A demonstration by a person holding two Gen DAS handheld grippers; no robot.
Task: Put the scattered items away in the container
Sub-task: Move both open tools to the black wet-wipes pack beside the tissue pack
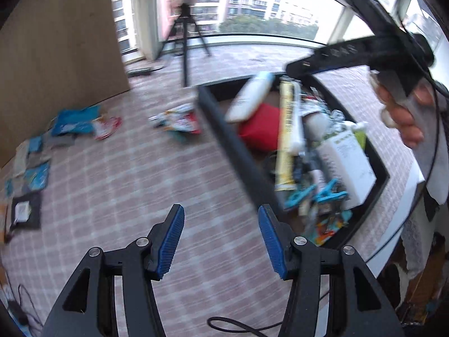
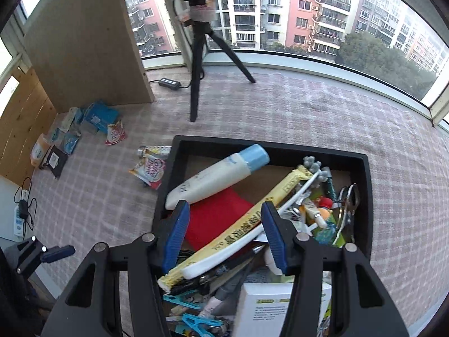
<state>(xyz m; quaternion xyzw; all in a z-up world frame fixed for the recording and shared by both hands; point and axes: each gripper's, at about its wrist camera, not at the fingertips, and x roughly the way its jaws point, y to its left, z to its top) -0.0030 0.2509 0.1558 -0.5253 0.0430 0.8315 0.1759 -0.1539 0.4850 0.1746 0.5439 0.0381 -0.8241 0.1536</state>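
left gripper [image 1: 221, 238]: jaws apart, empty, over checked cloth beside black rectangular container [image 1: 233, 146] | right gripper [image 2: 223, 233]: jaws apart, empty, above container's pile | red-white snack packet [image 2: 150, 168] remains outside, likely next pick

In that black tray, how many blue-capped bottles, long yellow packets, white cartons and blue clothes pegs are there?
Blue-capped bottle: 1
Long yellow packet: 1
White carton: 1
Blue clothes pegs: 2
Total: 5
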